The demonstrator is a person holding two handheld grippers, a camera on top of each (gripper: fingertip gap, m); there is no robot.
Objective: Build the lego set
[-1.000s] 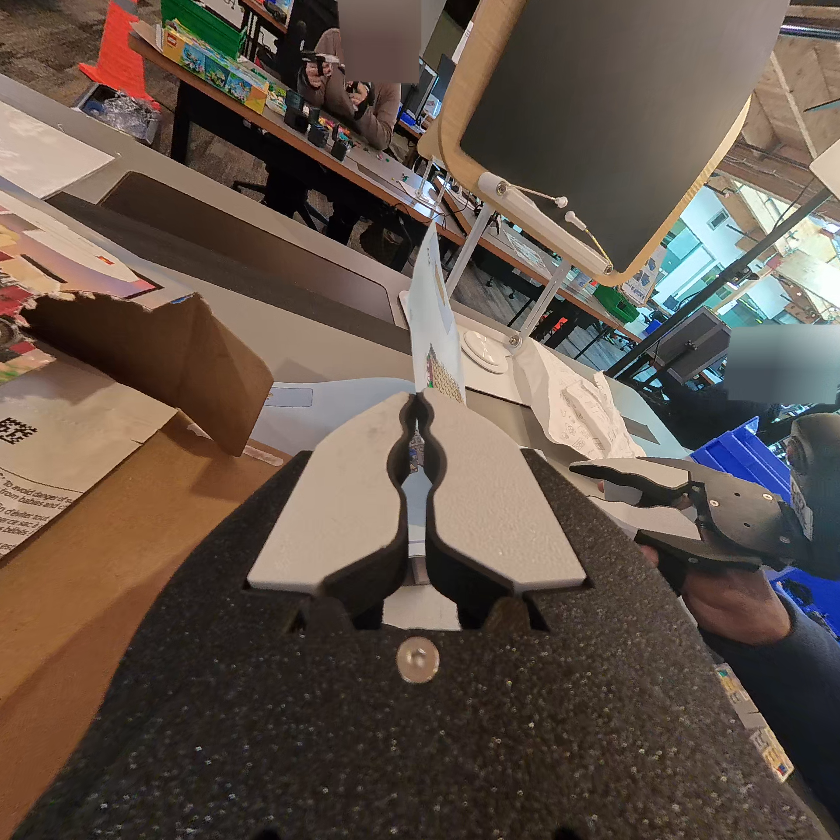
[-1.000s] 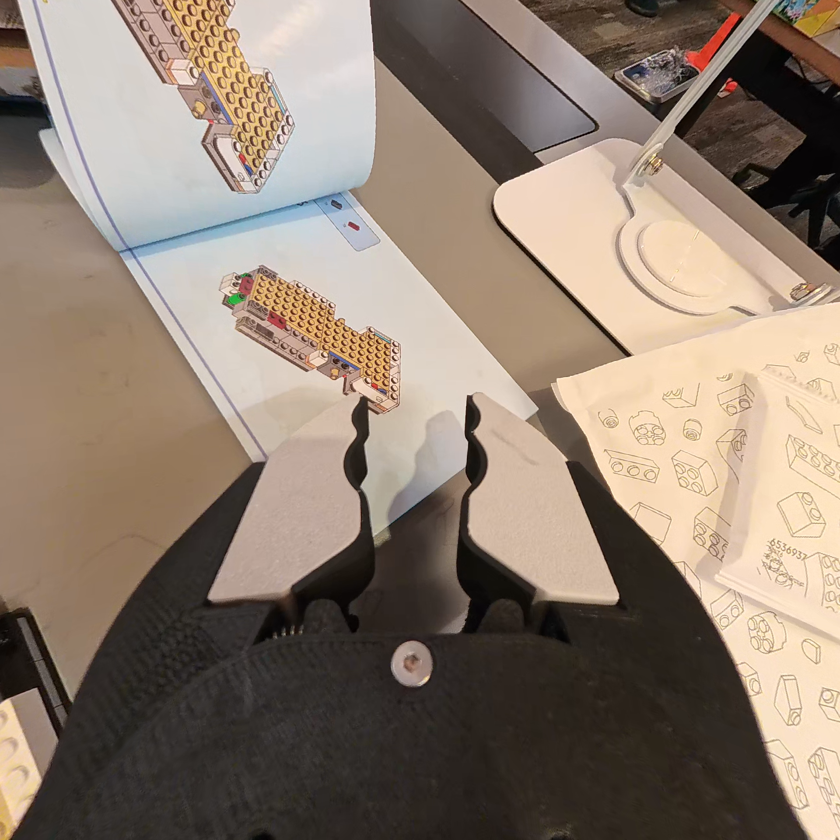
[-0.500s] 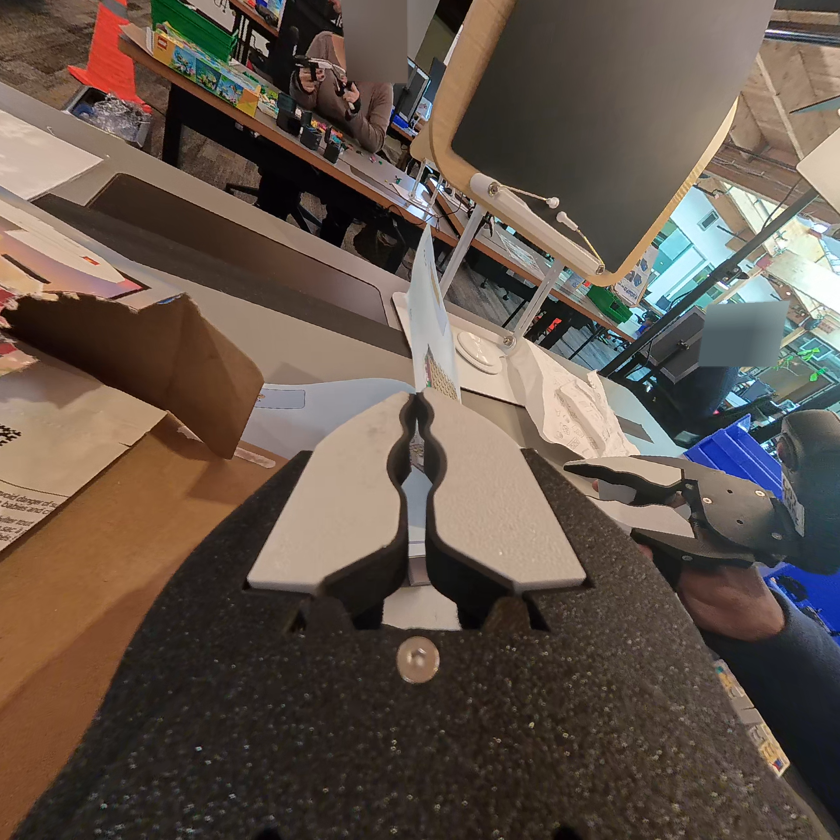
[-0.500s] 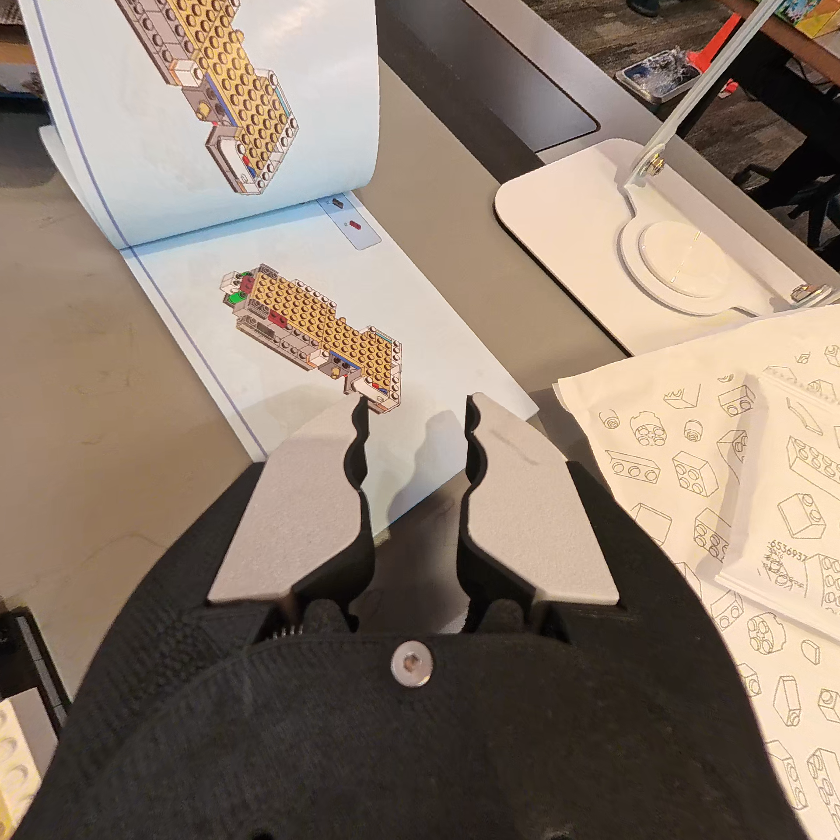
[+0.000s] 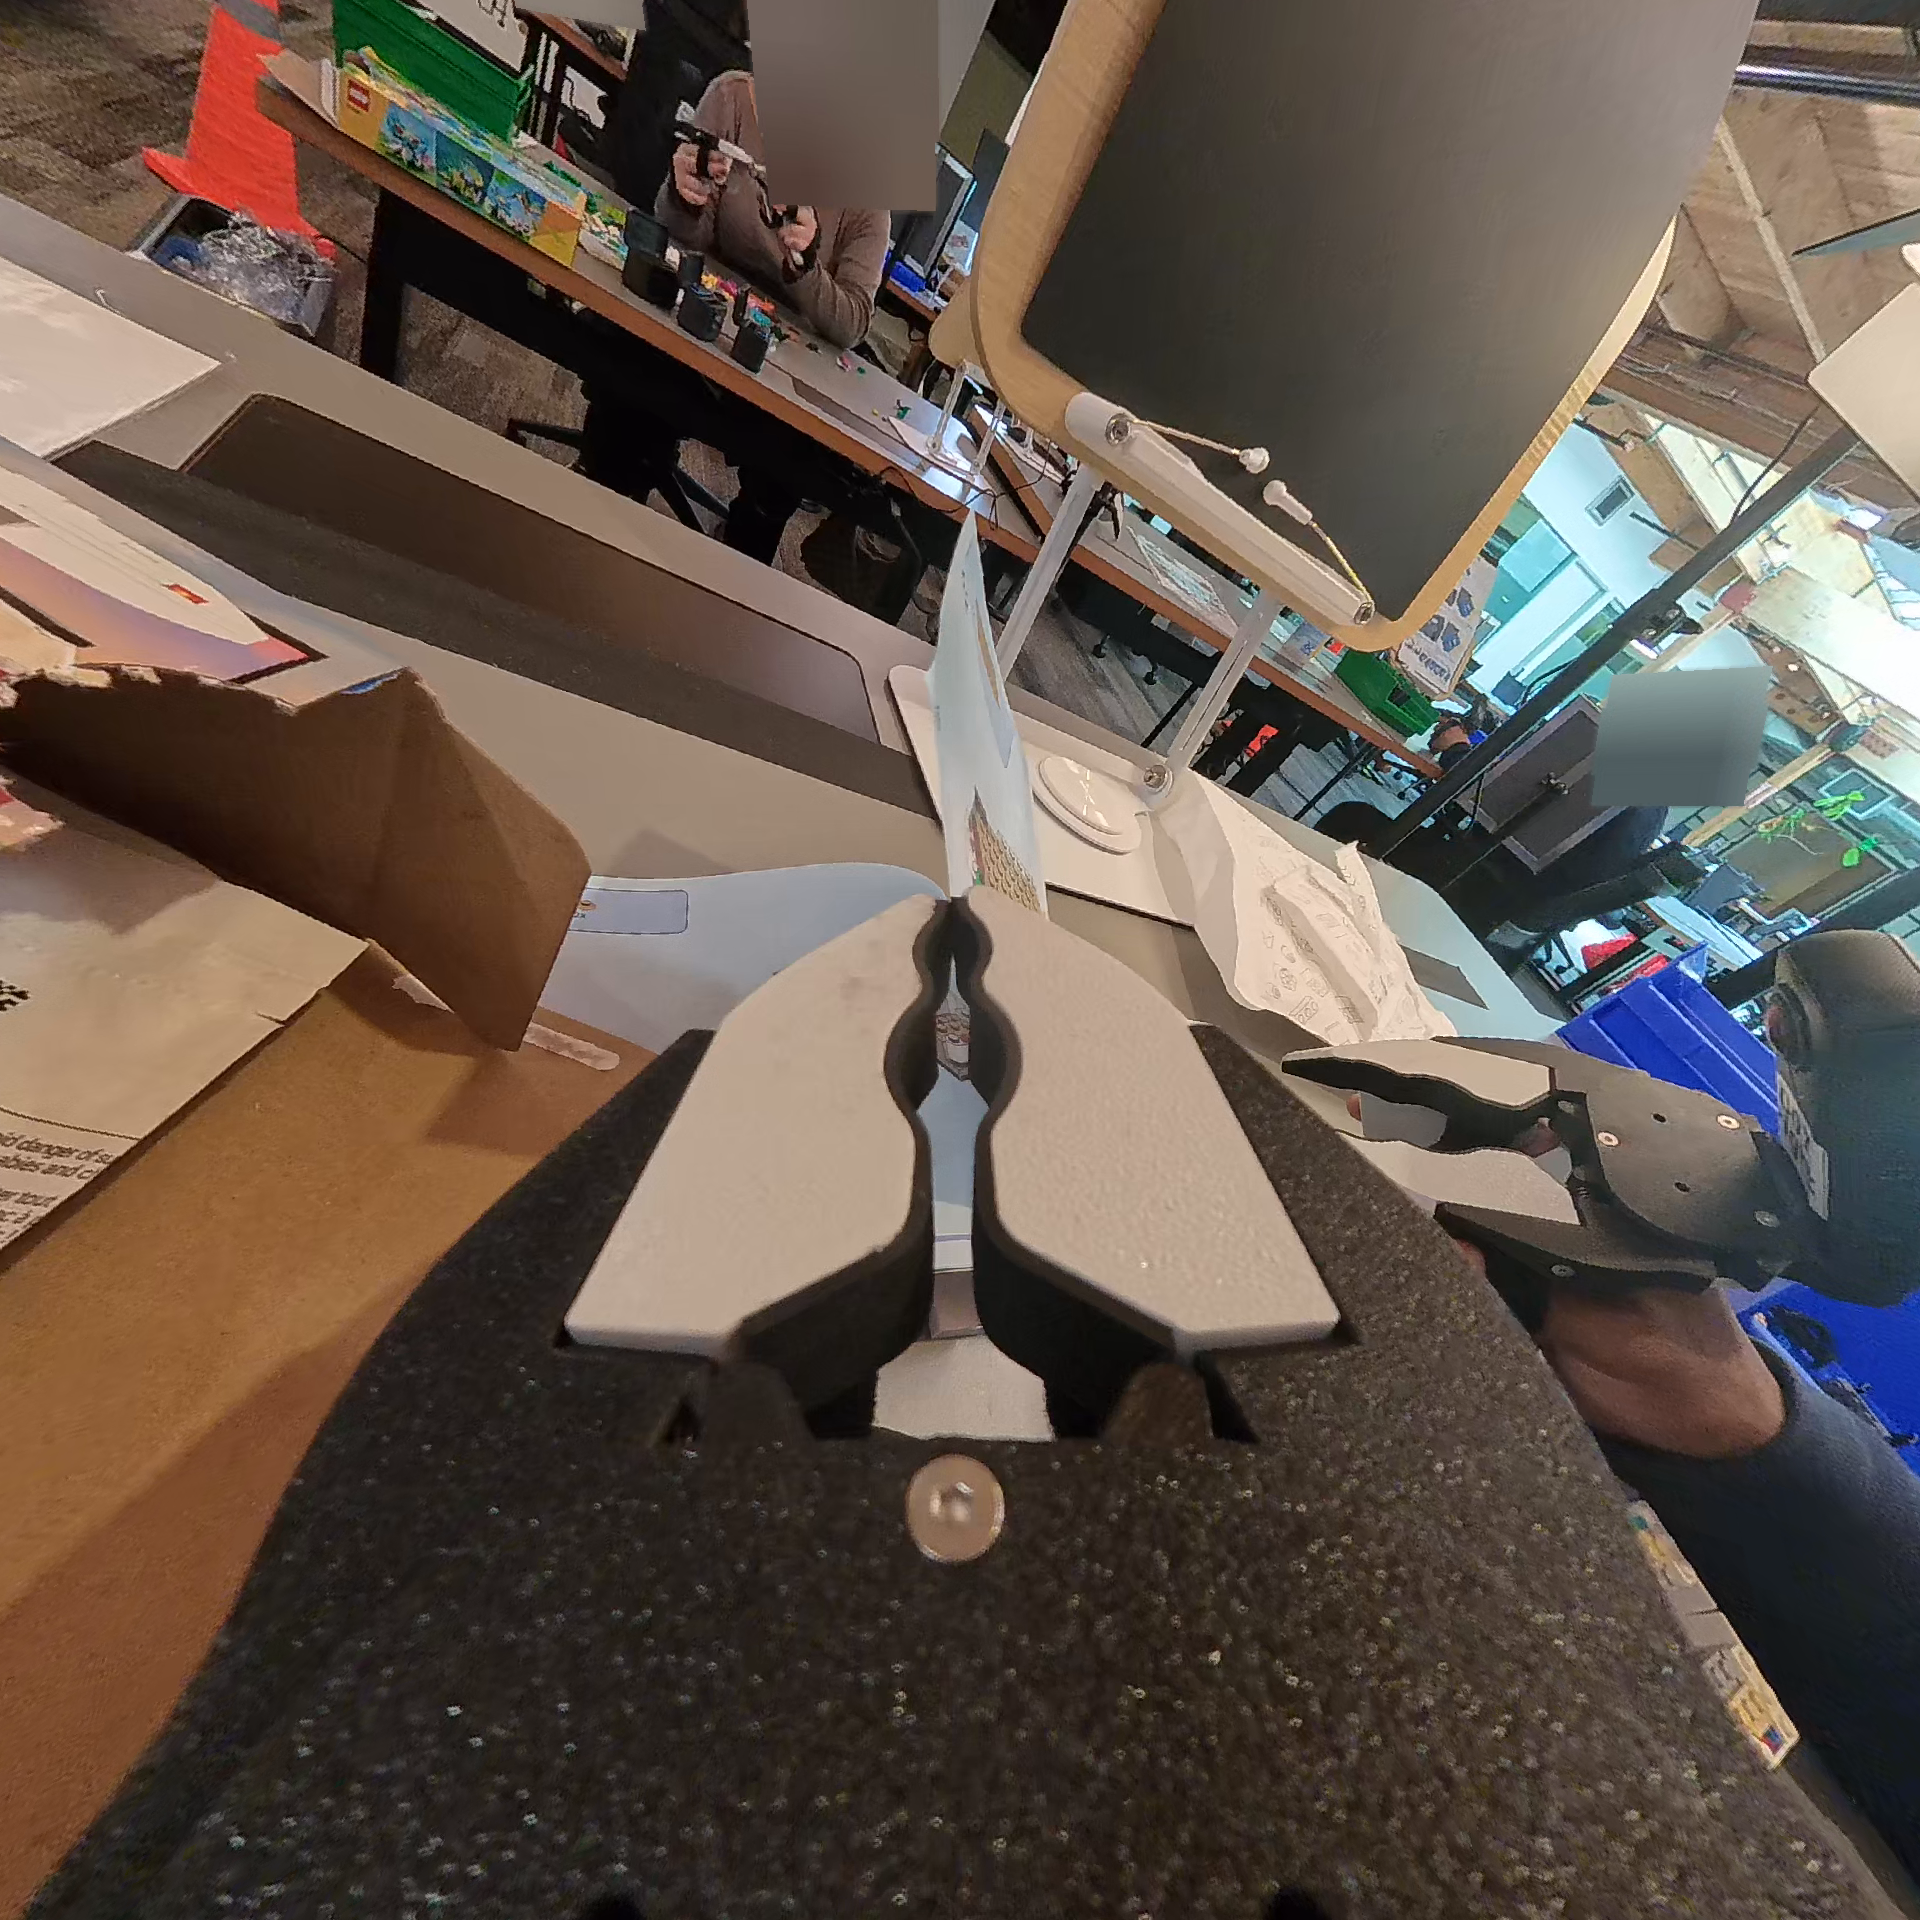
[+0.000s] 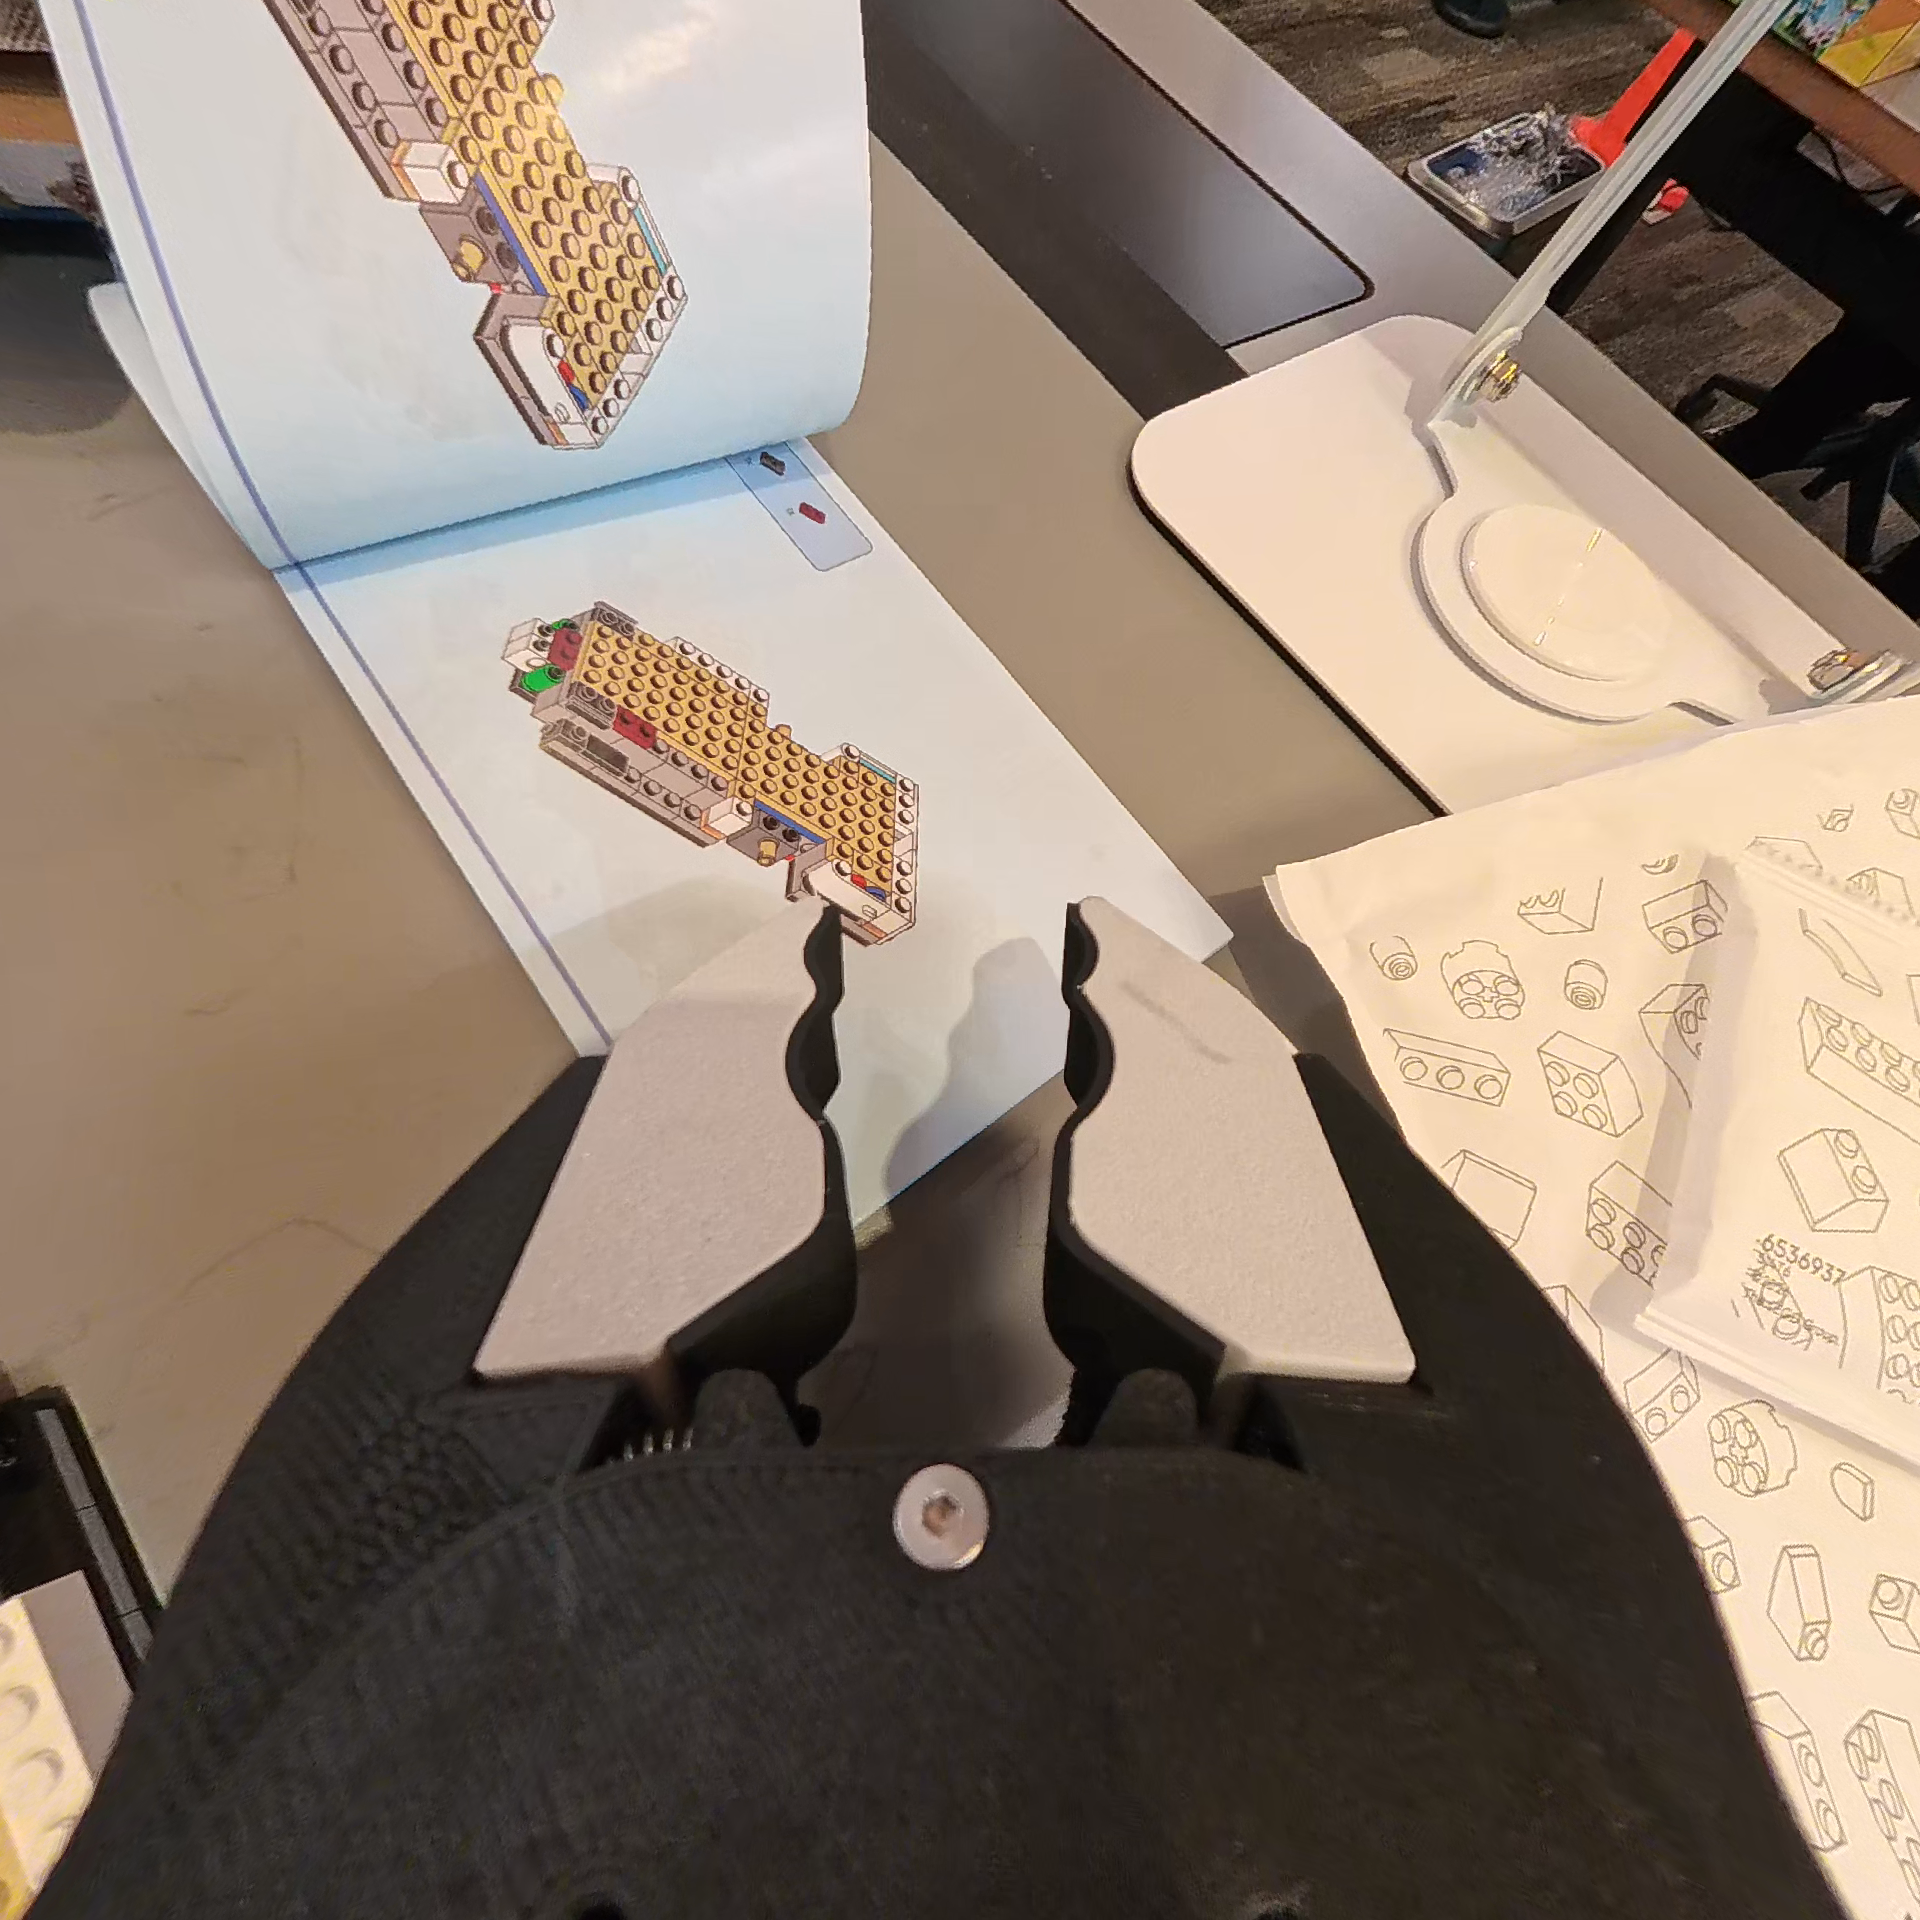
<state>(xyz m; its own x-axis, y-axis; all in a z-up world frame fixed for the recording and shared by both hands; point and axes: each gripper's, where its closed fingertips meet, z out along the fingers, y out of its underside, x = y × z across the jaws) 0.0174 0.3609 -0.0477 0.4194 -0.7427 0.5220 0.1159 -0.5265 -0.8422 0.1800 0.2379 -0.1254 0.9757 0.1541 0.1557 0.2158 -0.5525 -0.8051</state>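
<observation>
the grey table [image 6: 187,790] spreads out under and ahead of both grippers. on it, straight in front of the right gripper [image 6: 945,925], lies an open pale-blue instruction booklet [image 6: 644,644]. one page [image 6: 582,208] of it is lifted and curls upright, and the left gripper [image 5: 958,914] has its fingers [image 5: 831,1091] pressed together on that page's edge, the sheet rising from between the tips. the right gripper's fingers [image 6: 1195,1122] stand apart with nothing between them, hovering low over the near corner of the flat page. to its right lie white paper bags [image 6: 1621,1091] printed with brick outlines, and beyond them a white lamp base [image 6: 1299,499]. left of the left gripper sits a torn cardboard box [image 5: 343,800].

so the page looks lifted partway, neither turned over nor laid flat. whether the right fingertips touch the paper is hard to make out, and the booklet's far side is cut off at the frame.
</observation>
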